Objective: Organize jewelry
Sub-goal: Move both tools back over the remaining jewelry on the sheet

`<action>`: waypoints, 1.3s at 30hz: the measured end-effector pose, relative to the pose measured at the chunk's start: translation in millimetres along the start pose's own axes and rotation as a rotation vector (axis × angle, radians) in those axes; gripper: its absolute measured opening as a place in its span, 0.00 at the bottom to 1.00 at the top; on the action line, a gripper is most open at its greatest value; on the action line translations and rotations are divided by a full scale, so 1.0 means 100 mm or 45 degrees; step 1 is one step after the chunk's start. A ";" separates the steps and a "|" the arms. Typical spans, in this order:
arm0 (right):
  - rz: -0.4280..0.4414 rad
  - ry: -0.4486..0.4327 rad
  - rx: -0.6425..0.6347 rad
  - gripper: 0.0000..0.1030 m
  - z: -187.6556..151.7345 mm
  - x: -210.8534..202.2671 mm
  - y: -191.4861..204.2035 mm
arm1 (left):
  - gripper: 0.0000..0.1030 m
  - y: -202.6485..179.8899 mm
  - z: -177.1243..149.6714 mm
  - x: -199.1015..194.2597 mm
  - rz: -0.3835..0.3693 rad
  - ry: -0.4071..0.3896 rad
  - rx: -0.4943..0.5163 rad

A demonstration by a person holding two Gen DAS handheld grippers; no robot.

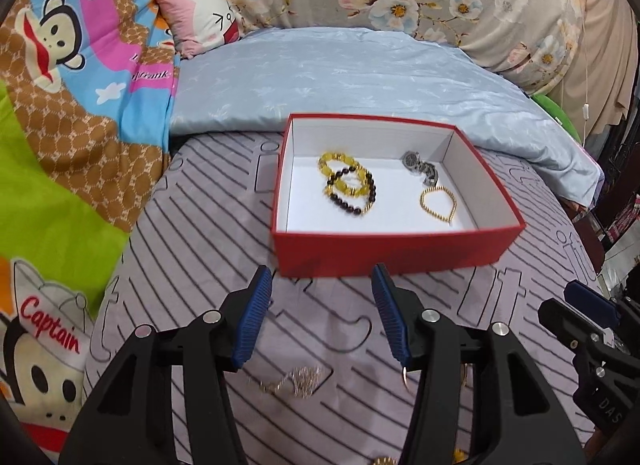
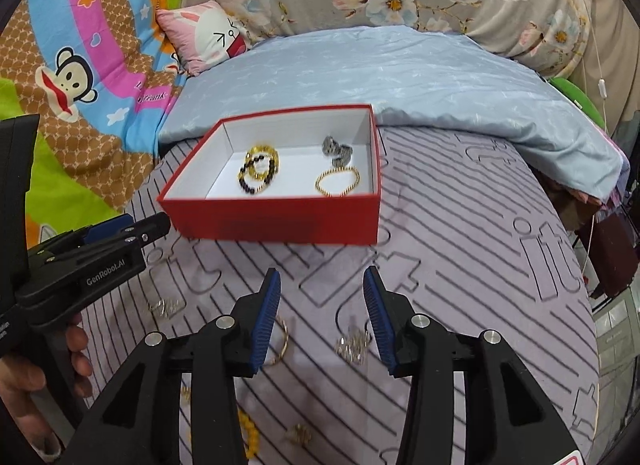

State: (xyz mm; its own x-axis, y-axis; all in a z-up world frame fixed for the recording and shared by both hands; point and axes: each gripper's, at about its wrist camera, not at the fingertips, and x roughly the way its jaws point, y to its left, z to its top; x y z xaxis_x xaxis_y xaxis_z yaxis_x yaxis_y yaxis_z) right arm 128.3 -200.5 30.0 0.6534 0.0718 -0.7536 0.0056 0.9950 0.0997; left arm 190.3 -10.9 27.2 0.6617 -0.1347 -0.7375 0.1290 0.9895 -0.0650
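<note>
- Red box (image 1: pixel 396 253), lid off, white inside, sits on the striped lilac bed sheet (image 1: pixel 200 233), its far edge against a folded pale blue quilt (image 1: pixel 360 73).
- Inside the box: yellow bead bracelet (image 1: pixel 345 173) and dark bead bracelet (image 1: pixel 362 195) overlapping at the left; wristwatch (image 1: pixel 420 165) at the far right; gold bead bracelet (image 1: pixel 438 201) just in front of it.
- Left tongs (image 1: pixel 322 313): released, jaws apart, nothing between them, short of the box's near wall.
- Right tongs (image 2: pixel 322 313): released, empty, likewise short of the box.
- Loose jewelry on the sheet: gold bangle (image 2: pixel 282 339), silver chain cluster (image 2: pixel 354 343), yellow bead strand (image 2: pixel 250 435), a blurred chain (image 1: pixel 294 381).
- A hand (image 2: pixel 24 393) grips the left handle.
</note>
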 end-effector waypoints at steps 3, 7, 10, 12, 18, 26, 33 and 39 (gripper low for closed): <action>0.003 0.027 0.025 0.42 -0.16 -0.05 -0.03 | 0.49 0.05 -0.15 -0.04 0.005 0.028 -0.016; -0.005 0.060 0.038 0.42 -0.33 -0.08 -0.07 | 0.49 0.13 -0.34 -0.06 0.021 0.074 -0.033; -0.008 0.081 0.054 0.42 -0.44 -0.10 -0.11 | 0.49 0.19 -0.47 -0.08 0.028 0.099 -0.043; -0.013 0.090 0.055 0.42 -0.50 -0.11 -0.12 | 0.49 0.21 -0.54 -0.09 0.028 0.112 -0.040; -0.007 0.117 0.048 0.42 -0.65 -0.14 -0.09 | 0.49 0.22 -0.75 -0.14 0.013 0.154 -0.039; 0.021 0.162 0.027 0.42 -0.85 -0.18 -0.04 | 0.49 0.09 -1.00 -0.22 -0.036 0.202 0.002; 0.028 0.197 0.038 0.42 -0.96 -0.18 -0.05 | 0.49 -0.02 -1.10 -0.30 -0.077 0.215 0.019; 0.010 0.185 0.060 0.42 -0.98 -0.23 -0.12 | 0.49 -0.20 -1.17 -0.36 -0.152 0.234 0.045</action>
State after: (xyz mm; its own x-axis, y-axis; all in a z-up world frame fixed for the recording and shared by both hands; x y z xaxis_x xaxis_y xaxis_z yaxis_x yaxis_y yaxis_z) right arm 39.3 -207.6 -17.2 0.5374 0.0925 -0.8383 0.0383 0.9903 0.1338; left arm 77.4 -20.2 -23.8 0.4949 -0.2359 -0.8363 0.2266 0.9642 -0.1379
